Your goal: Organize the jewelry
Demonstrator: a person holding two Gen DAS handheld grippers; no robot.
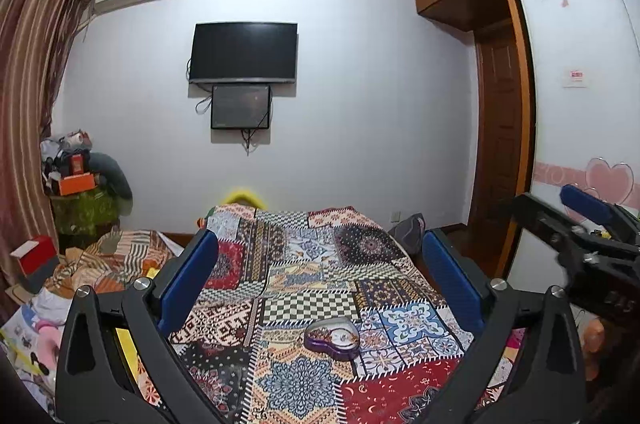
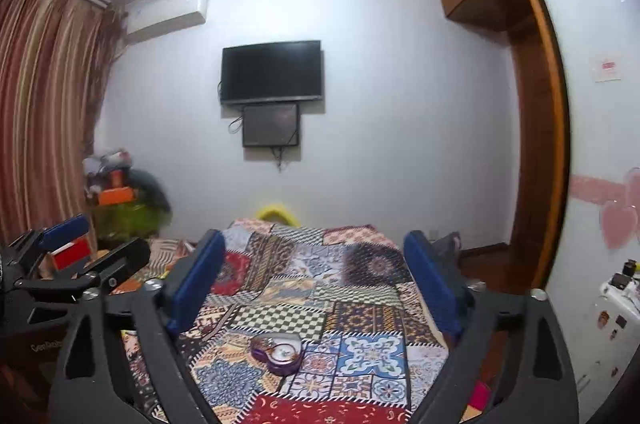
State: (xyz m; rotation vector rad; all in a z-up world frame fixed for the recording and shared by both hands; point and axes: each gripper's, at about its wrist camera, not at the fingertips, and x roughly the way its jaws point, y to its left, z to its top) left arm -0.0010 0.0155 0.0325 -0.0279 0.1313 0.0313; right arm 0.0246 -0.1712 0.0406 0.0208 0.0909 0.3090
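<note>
A purple heart-shaped jewelry box lies open on the patchwork bedspread, with small jewelry pieces inside. It also shows in the right wrist view. My left gripper is open and empty, held above the bed behind the box. My right gripper is open and empty too, above the bed beyond the box. The right gripper shows at the right edge of the left wrist view; the left gripper shows at the left edge of the right wrist view.
A TV hangs on the far wall. A cluttered pile with an orange box stands at the left by striped curtains. A wooden wardrobe with a white sliding door is at the right. A red box sits left of the bed.
</note>
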